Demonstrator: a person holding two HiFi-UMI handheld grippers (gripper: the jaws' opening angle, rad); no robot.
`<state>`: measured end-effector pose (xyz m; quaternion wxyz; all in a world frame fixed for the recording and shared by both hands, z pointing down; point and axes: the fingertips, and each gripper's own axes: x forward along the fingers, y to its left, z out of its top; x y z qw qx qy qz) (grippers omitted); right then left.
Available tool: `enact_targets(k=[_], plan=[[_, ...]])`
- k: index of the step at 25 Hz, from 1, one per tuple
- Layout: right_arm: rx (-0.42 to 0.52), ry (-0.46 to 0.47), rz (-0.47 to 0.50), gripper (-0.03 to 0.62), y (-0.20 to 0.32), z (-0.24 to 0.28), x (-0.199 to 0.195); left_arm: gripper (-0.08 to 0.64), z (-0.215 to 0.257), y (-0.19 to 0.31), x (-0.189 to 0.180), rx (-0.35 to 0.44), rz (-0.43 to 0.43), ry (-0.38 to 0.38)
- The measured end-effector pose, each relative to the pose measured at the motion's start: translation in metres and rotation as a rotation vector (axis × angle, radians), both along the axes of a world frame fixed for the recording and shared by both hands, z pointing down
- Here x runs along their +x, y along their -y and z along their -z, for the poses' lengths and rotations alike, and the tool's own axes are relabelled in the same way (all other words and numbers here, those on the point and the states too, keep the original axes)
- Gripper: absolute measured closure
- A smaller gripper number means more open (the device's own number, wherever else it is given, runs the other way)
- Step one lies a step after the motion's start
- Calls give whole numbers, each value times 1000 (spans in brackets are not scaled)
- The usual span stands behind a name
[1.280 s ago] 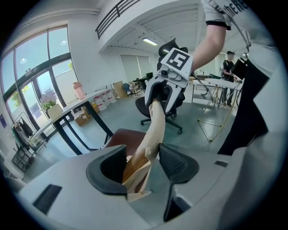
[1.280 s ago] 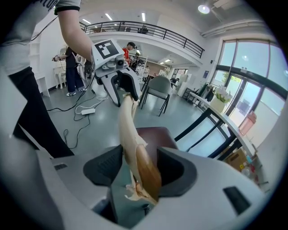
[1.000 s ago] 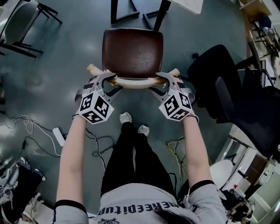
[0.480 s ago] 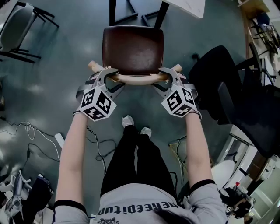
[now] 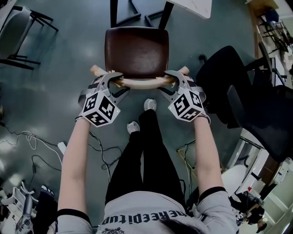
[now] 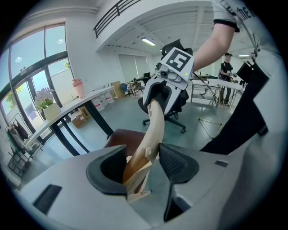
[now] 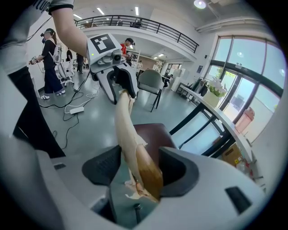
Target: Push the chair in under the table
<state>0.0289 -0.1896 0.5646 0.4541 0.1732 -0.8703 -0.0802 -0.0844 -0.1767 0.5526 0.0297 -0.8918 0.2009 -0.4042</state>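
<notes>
The chair has a dark brown seat [image 5: 136, 51] and a pale curved wooden backrest [image 5: 142, 83], and it stands just before the black legs of a white table [image 5: 196, 6]. My left gripper [image 5: 114, 82] is shut on the backrest's left end and my right gripper [image 5: 171, 80] on its right end. In the left gripper view the backrest [image 6: 155, 121] runs out from between the jaws of the left gripper [image 6: 143, 157]. In the right gripper view the backrest [image 7: 126, 121] likewise sits inside the right gripper [image 7: 139, 164]. The seat front is near the table legs.
A black office chair [image 5: 242, 100] stands close on the right. A grey chair [image 5: 18, 27] is at the far left. Cables and a power strip [image 5: 62, 147] lie on the floor behind. The person's feet [image 5: 149, 105] are right behind the chair.
The chair and both grippers have slid slightly forward toward the table legs. One foot has stepped forward to just behind the backrest.
</notes>
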Motion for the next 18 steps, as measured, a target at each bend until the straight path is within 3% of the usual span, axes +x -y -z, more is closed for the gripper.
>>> enact_targets(k=[18], plan=[[30, 13, 8, 330, 21, -2, -9, 321, -4, 24, -10, -21, 21, 33]])
